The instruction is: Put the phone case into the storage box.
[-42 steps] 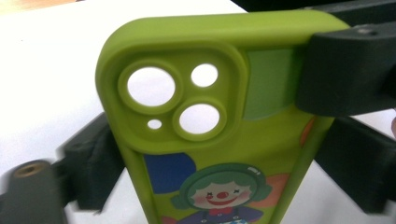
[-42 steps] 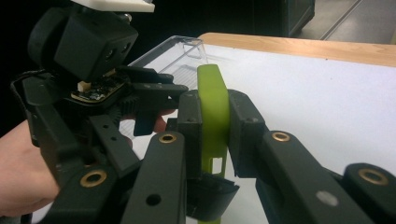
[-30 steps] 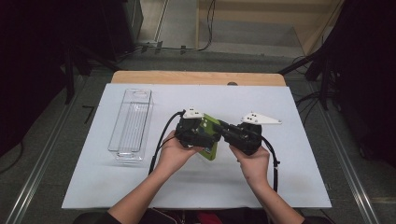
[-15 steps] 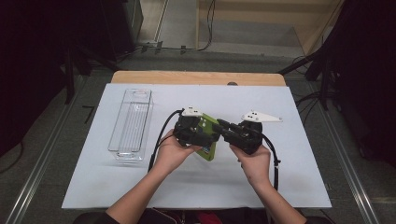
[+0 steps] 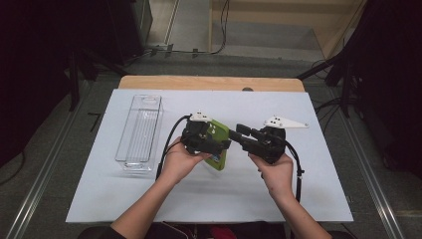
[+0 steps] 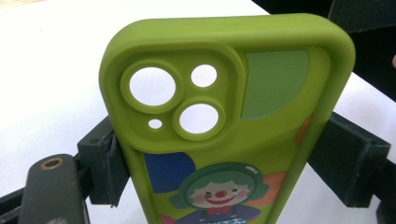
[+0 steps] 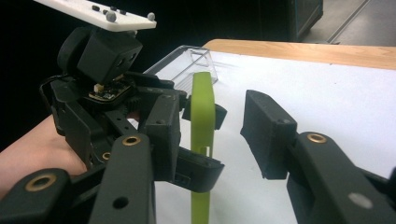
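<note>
A lime-green phone case (image 6: pixel 280 116) with a clown picture and camera cutouts stands upright between the jaws of my left gripper (image 6: pixel 226 165), which is shut on its two long sides. In the high view the left gripper (image 5: pixel 216 145) holds the phone case (image 5: pixel 219 132) just above the white sheet at mid-table. My right gripper (image 5: pixel 240 135) points left at it from the right. In the right gripper view the phone case (image 7: pixel 201 121) shows edge-on between the jaws of the open right gripper (image 7: pixel 215 135); its right pad (image 7: pixel 268 135) is clear of the case.
A clear plastic tray (image 5: pixel 139 132) lies lengthwise on the left part of the white sheet (image 5: pixel 149 199). The sheet covers a wooden table (image 5: pixel 209 82). Cables trail from both grippers toward the near edge. Dark equipment and floor surround the table.
</note>
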`<state>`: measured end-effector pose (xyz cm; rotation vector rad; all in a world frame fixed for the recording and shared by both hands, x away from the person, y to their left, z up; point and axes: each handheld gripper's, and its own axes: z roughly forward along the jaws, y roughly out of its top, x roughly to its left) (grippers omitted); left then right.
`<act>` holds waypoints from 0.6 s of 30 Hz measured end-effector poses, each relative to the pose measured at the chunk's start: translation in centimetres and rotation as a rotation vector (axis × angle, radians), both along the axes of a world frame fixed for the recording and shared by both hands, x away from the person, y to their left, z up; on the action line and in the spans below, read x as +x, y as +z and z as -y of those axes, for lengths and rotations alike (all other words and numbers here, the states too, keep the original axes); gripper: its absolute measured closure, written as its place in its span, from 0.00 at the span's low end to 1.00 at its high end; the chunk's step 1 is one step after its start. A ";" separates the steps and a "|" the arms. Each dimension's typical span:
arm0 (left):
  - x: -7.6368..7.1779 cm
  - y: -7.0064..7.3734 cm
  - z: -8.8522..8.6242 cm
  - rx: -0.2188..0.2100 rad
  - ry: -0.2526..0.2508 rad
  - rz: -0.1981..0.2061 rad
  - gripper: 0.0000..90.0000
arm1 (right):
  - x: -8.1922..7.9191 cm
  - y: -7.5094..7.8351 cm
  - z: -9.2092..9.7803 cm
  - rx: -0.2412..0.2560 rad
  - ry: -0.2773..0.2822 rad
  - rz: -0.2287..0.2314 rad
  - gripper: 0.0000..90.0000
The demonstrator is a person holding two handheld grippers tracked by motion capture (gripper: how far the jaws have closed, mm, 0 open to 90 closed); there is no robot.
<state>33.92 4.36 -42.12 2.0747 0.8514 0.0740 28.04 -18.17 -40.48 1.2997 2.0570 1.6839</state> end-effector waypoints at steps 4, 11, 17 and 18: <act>0.0 0.0 -0.2 0.005 -0.002 -0.003 0.19 | 0.0 0.1 0.6 0.008 0.000 -0.002 0.59; 0.0 0.1 -0.3 0.002 -0.008 -0.013 0.19 | 0.5 -0.4 2.0 0.004 -0.019 -0.028 0.57; -0.1 0.3 -0.3 0.003 -0.019 -0.013 0.19 | 0.9 -0.9 2.3 -0.022 -0.011 -0.033 0.51; -0.1 0.4 -0.4 0.004 -0.019 -0.009 0.19 | 1.0 -1.0 2.4 -0.023 -0.009 -0.043 0.50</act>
